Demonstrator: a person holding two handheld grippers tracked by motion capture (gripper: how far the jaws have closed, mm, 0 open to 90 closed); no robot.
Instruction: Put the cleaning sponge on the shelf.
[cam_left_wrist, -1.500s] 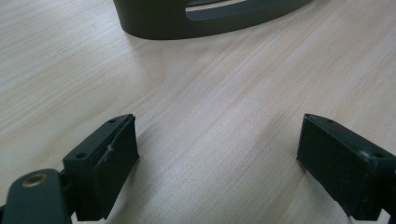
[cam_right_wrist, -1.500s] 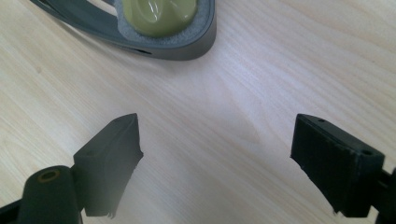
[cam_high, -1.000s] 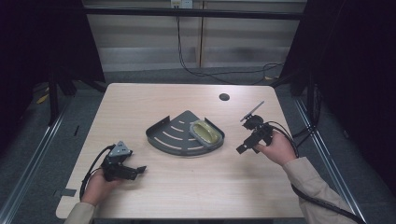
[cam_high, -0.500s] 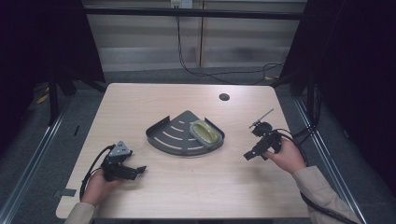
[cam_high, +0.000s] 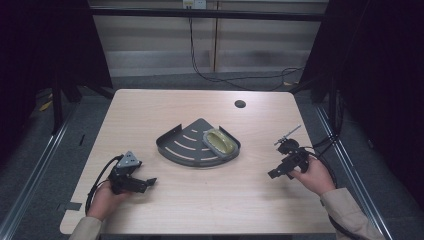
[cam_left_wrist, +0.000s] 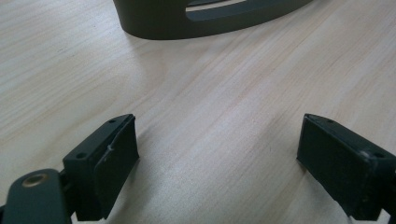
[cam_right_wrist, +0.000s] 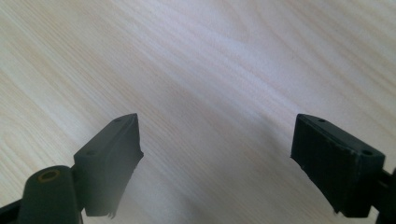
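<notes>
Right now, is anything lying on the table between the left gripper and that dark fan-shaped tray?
Nothing visible does. Between the open left gripper and the tray lies only bare table.

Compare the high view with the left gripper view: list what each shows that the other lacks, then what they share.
High view alone: both hands, the right claw, the yellowish dish on the rack, the table's round hole, and the floor cables.

Left gripper view alone: a close look at bare wood between the left claw's open jaws.

Shared: the wooden table, the dark fan-shaped rack, and the left claw.
</notes>
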